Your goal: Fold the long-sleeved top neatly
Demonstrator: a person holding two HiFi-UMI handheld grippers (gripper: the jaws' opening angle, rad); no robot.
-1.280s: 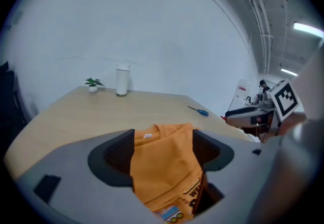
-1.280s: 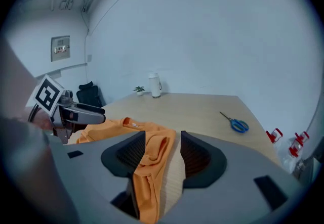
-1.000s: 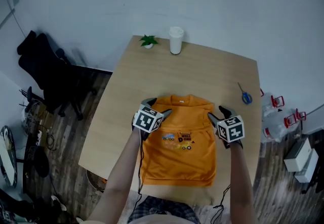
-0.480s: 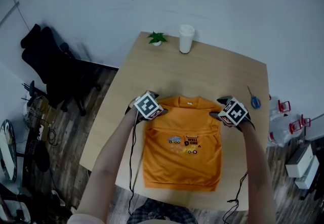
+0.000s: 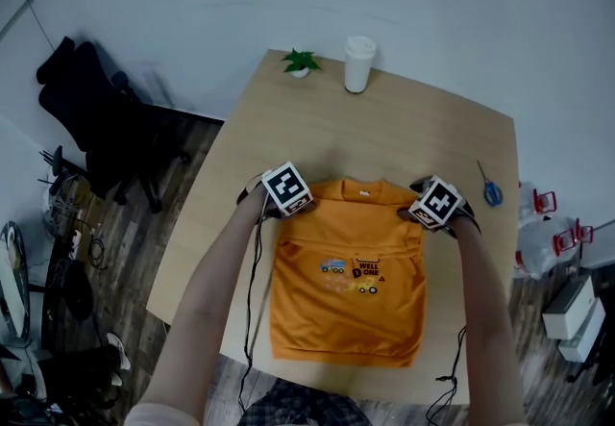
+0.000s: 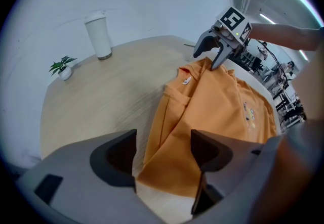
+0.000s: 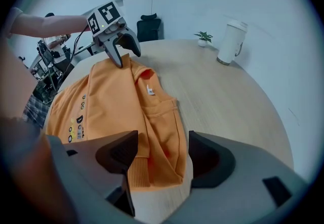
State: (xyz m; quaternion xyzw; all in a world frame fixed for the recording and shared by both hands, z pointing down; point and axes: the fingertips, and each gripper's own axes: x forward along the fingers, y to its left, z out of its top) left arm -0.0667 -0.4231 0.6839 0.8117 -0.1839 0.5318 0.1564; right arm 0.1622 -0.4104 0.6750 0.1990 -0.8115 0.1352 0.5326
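Orange top (image 5: 348,309) lies within table (image 5: 384,140) edges, cup (image 5: 358,64) well apart.

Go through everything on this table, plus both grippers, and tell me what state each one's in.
orange top: flat on the table, print up, sleeves folded in.
left gripper: jaws apart over the top's shoulder, not pinching.
right gripper: jaws apart over the other shoulder, not pinching.
white cup: upright, lid on.
scissors: lying flat.
potted plant: upright.
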